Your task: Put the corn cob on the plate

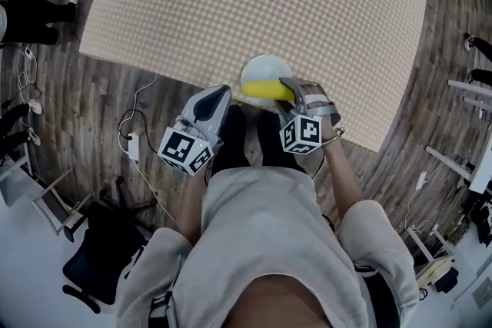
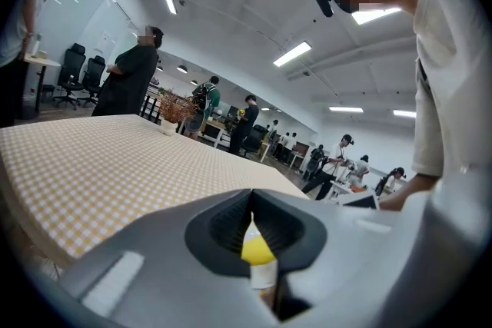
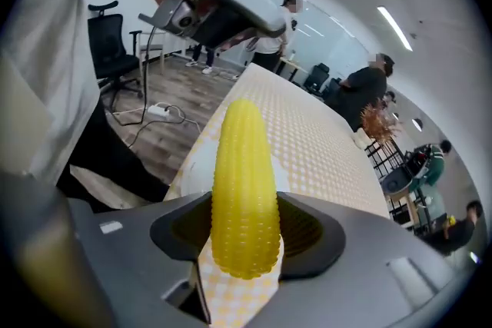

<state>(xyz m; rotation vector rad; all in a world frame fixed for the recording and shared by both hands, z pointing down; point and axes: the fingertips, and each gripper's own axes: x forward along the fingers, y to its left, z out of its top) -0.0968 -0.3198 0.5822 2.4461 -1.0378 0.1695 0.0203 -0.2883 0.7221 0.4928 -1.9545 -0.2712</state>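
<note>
Right tool clamped on yellow corn cob, above white plate at near edge of checked worktop. Left tool jaws together, empty, just left.

No readable text, label, brand, number or sign in any of the views.
</note>
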